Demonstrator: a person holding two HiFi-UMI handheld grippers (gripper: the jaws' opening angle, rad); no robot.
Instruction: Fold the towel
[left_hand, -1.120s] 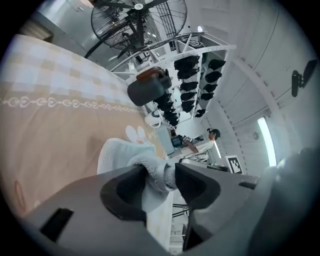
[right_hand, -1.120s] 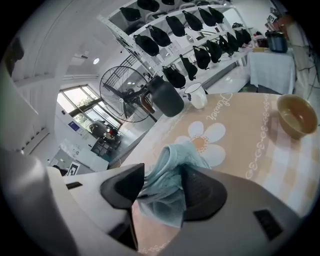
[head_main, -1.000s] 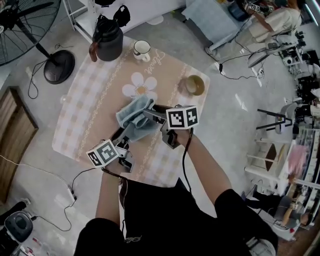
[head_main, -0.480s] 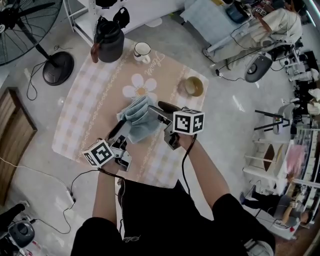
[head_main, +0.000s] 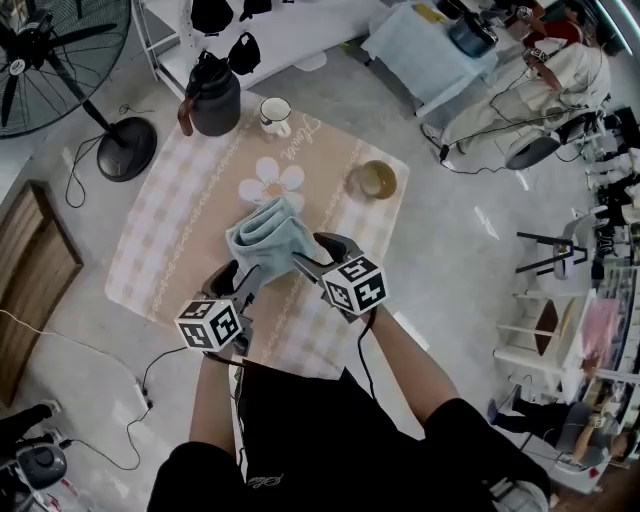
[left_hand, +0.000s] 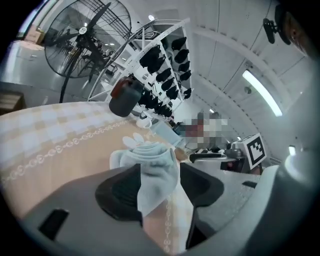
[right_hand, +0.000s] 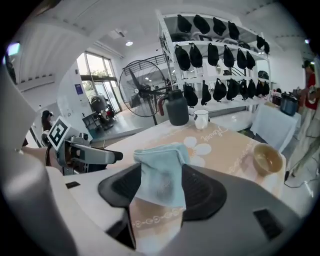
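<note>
A light blue towel (head_main: 268, 238) lies bunched in a loose heap in the middle of the checked table (head_main: 170, 220). My left gripper (head_main: 238, 280) is at its near left edge and my right gripper (head_main: 318, 254) at its near right edge. In the left gripper view a towel (left_hand: 152, 165) corner sits between the wide jaws of the left gripper (left_hand: 160, 190), with a gap on one side. In the right gripper view the towel (right_hand: 162, 175) fills the space between the spread jaws of the right gripper (right_hand: 160, 190). Neither gripper's pads visibly press on it.
At the table's far edge stand a dark kettle (head_main: 212, 95) and a white mug (head_main: 275, 115). A brown bowl (head_main: 373, 180) sits at the right. A floor fan (head_main: 60, 60) stands beyond the far left corner, and cables run over the floor around the table.
Both grippers have rolled and drawn back a little toward me. The towel is now gathered into a tighter heap just ahead of their jaws.
</note>
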